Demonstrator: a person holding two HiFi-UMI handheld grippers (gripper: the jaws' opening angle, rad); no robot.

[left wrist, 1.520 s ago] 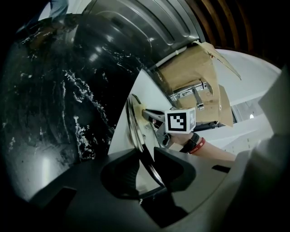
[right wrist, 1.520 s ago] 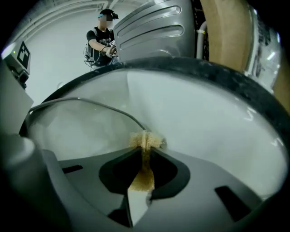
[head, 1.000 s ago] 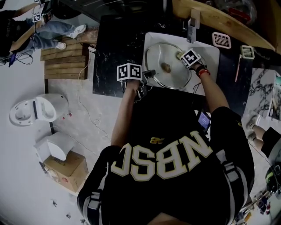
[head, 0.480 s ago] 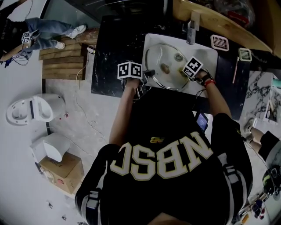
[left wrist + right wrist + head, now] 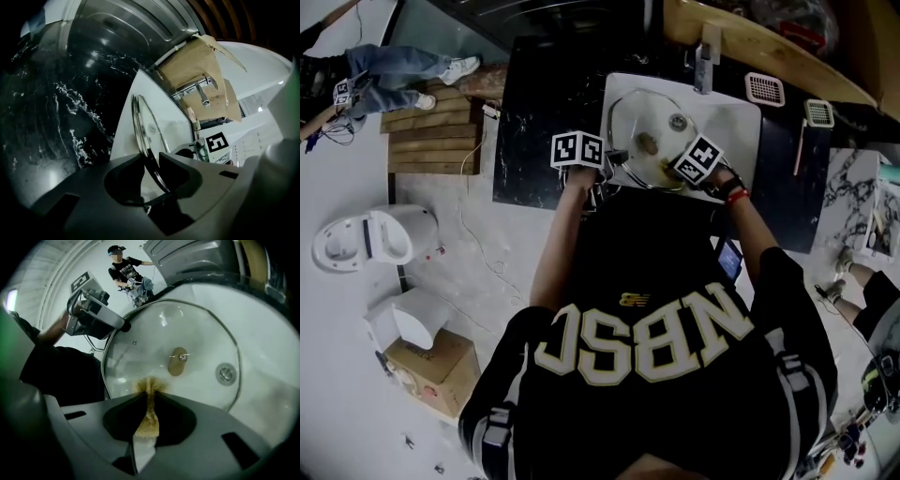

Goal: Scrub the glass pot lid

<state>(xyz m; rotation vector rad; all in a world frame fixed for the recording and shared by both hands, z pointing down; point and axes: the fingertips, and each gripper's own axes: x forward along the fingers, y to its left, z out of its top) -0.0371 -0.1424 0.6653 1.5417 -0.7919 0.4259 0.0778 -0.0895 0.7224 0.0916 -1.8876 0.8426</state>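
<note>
clamping the left rim of the glass pot lid (image 5: 197,329), the left tongs (image 5: 151,161) are closed on its metal edge, which runs edge-on up between the two jaws in the left gripper view. the lid sits in the white sink (image 5: 736,117), which is set into a black marbled bench (image 5: 544,103). its left rim is close to the sink's left wall, and the part held in the tongs is just over the bench side of that wall. the right tongs (image 5: 150,392) are shut on a brown scrub pad (image 5: 149,420) with a white backing. the pad's frayed front edge touches the glass near the lid's near rim, on the person's side of the tan knob (image 5: 177,361) at the centre. the drain (image 5: 226,373) shows through the glass beyond the knob. between pad and knob the glass is bare, and so is the wide arc of it toward the far rim. to the right of the lid a strip of sink floor lies open up to the right wall. a faucet (image 5: 706,56) stands at the sink's far edge, just past the lid's far rim. on the bench to the right, well apart from the sink, lie two small grilles (image 5: 766,89). the two tongs are near each other along the lid's near-left edge but do not touch.
</note>
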